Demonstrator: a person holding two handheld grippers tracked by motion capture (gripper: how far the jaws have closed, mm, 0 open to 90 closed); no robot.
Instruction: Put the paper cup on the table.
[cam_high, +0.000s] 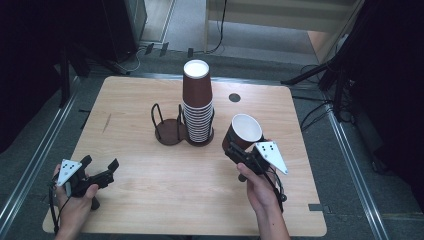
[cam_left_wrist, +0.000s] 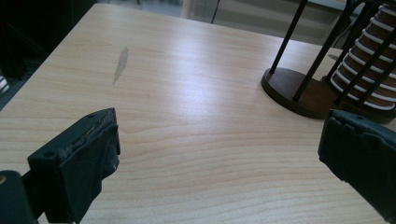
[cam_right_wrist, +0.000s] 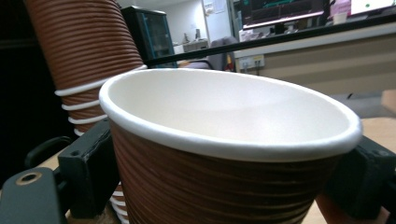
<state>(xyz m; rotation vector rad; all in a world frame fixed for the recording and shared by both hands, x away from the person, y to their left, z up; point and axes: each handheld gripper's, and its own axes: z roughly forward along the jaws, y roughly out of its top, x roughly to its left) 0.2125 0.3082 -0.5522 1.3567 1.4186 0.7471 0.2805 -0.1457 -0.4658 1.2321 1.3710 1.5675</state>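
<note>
Ribbed brown paper cup (cam_right_wrist: 224, 154) sits clamped in right jaws; left jaws gape empty.

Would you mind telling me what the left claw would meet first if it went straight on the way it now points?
Probably nothing soon: the open left claw faces bare light wooden table. The dark brown two-ring wire cup holder sits right of that line, though depth is hard to judge.

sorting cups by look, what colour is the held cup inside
White inside, brown ribbed outside; the cup shows best in the right gripper view.
</note>
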